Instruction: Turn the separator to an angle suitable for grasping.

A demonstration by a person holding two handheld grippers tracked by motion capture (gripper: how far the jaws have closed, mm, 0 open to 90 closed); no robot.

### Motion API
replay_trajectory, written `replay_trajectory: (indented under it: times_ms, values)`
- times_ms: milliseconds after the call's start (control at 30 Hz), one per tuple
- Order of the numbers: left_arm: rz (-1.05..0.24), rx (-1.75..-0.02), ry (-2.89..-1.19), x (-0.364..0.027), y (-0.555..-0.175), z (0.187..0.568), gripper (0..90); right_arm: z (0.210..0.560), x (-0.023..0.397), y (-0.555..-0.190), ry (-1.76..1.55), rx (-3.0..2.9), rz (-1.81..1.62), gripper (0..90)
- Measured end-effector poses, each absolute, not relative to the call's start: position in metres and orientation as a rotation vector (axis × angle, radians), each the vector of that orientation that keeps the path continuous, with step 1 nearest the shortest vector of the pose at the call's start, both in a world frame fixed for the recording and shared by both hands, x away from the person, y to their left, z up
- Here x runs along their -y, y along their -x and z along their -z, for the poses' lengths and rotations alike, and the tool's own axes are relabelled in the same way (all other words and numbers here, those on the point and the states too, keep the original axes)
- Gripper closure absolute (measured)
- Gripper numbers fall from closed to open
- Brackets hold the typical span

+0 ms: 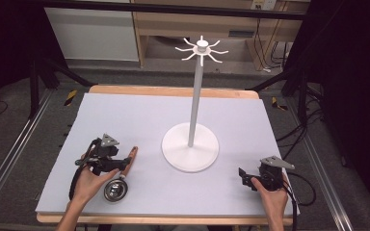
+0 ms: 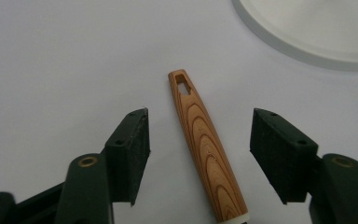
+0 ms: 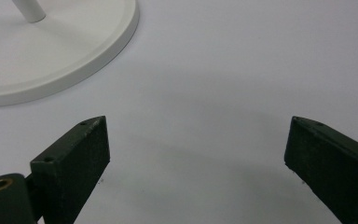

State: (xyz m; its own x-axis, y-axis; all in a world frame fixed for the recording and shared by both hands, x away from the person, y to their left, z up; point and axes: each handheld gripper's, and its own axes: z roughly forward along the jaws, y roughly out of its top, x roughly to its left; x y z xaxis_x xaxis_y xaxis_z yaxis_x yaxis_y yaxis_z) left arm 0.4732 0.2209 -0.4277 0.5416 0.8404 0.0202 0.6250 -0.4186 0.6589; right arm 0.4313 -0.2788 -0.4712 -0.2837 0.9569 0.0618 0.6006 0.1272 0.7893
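— Where was the utensil?

— A small round steel strainer with a tapered striped wooden handle lay on the pale grey mat, near the front left. In the high view its shiny bowl sat by the person's left hand, the handle angling up and away toward the round white base of the tall white hook stand.

— And the left gripper?

— Its jaws stood wide apart on either side of the handle, touching neither face. The left gripper view cut the handle off at the bottom edge, so the bowl was out of frame there, and from above the gripper's body hid the middle of the handle.

— The right gripper?

— Also spread wide, nothing between its jaws but bare mat. It sat at the front right, well apart from the strainer. Its view clipped the stand's base at the top left and showed just a stub of the pole.

— The stand's top?

— Thin white hooks radiating from a hub; against the background, their count was hard to make out.
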Motion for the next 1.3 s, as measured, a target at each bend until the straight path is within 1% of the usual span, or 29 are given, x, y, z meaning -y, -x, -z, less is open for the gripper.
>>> replay_trajectory:
  times_ms: [267,500,633,1000,1067,1167,1300]
  values:
    - [-0.429,-1.198,-2.241,-0.214,-0.474,0.443,46.1,0.472,0.277,-0.432,-1.493,-1.953,-1.000,7.9]
    - [-0.376,-1.238,-2.265,-0.211,-0.475,0.455,55.6,0.472,0.277,-0.432,-1.498,-1.960,-1.006,8.6]
    - [-0.341,-1.252,-2.257,-0.212,-0.476,0.459,58.1,0.472,0.278,-0.432,-1.500,-1.956,-1.012,8.8]
    - [-0.340,-1.270,-2.258,-0.210,-0.475,0.460,58.9,0.472,0.279,-0.432,-1.501,-1.958,-1.019,9.4]
    - [-0.342,-1.273,-2.258,-0.210,-0.474,0.460,60.8,0.472,0.279,-0.432,-1.498,-1.956,-1.016,9.6]
    - [-0.375,-1.256,-2.275,-0.211,-0.472,0.461,68.6,0.472,0.280,-0.431,-1.504,-1.954,-1.022,9.7]
    - [-0.370,-1.248,-2.263,-0.213,-0.472,0.461,68.7,0.472,0.281,-0.432,-1.507,-1.955,-1.024,9.7]
